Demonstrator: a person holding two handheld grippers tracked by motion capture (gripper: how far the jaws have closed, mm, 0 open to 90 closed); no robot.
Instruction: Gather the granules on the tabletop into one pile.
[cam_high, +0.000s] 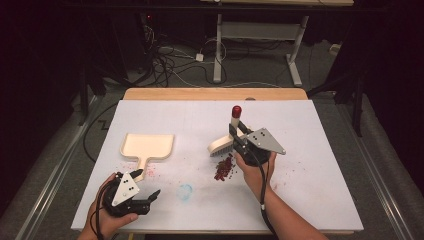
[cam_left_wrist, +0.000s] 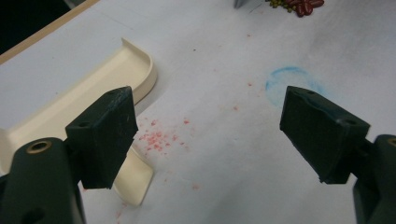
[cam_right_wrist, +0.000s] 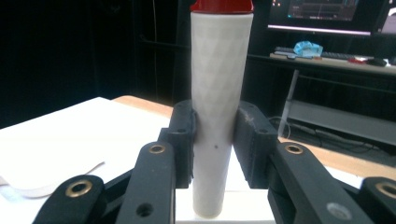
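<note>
- Dustpan (cam_high: 148, 145): cream, lying flat on the left half of the white table cover (cam_high: 310, 165), handle toward the person. Its tray holds nothing visible.
- Red beans (cam_high: 223, 168): a small pile on the cover, just in front of the brush bristles and close beside the right hand. None are in the dustpan.
- Brush (cam_high: 226, 141): white head with bristles down on the cover, red-capped handle rising from it.
- Right gripper (cam_right_wrist: 215, 140): jaws closed on the brush handle, one pad on each side, handle upright between them.
- Left gripper (cam_left_wrist: 210, 135): jaws spread wide with nothing between them, low over the cover just beside the dustpan handle (cam_left_wrist: 135, 179).
- Pink crumbs (cam_left_wrist: 156, 137): scattered beside the dustpan handle, between the left jaws.
- Blue smudge (cam_high: 184, 191): on the cover, between the two hands, nearer the left gripper.
- Open cover lies between the bean pile and the dustpan mouth.
</note>
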